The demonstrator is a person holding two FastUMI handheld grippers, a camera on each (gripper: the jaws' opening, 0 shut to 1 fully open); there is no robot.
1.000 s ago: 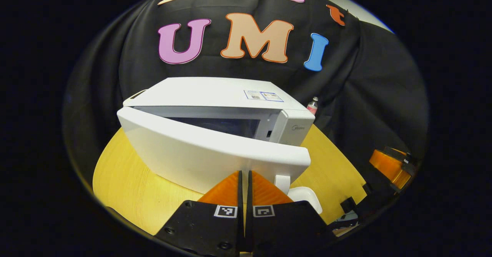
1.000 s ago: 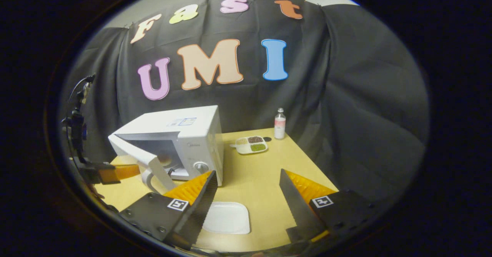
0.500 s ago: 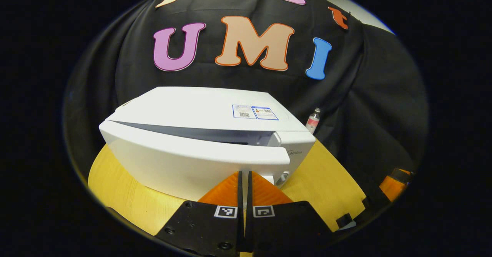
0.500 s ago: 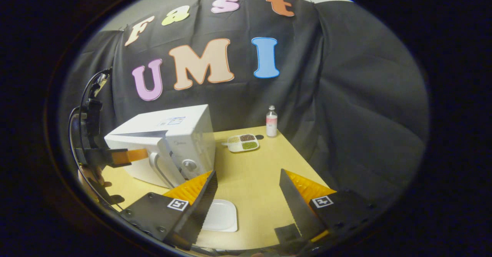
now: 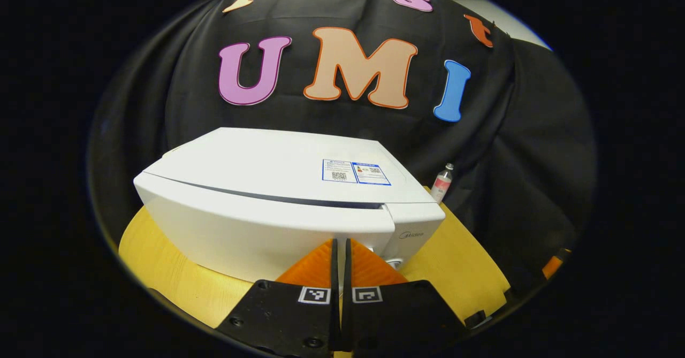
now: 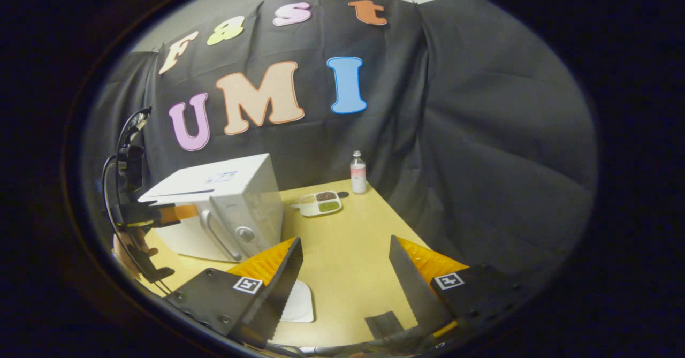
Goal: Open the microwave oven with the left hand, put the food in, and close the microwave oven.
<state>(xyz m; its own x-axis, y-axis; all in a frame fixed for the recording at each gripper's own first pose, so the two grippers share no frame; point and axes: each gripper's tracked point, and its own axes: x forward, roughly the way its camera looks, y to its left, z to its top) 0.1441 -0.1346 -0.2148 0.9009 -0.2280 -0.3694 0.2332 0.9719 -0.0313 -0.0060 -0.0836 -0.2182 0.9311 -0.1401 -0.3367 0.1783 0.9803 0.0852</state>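
- Microwave (image 5: 278, 187) sits on the left part of the table (image 6: 348, 251), a smooth white box with rounded corners; its door (image 5: 257, 229) is almost flush with the body, with only a thin dark seam along the top edge.
- Left gripper (image 5: 340, 245) is pressed up to the door's front near the control-panel side, fingers together with nothing between them.
- From the right gripper view, the door's curved white handle (image 6: 214, 235) and a round knob (image 6: 245, 234) face the open tabletop.
- Right gripper (image 6: 345, 272) hangs over the table's near edge, fingers wide apart and holding nothing; their inner edges are toothed.
- Plate (image 6: 299, 304), white and squarish, lies on the table just under its left finger.
- Wide bare stretch of pale wood runs from there to the far edge, where a divided tray (image 6: 319, 204) and a small bottle (image 6: 358, 172) stand near the cloth.
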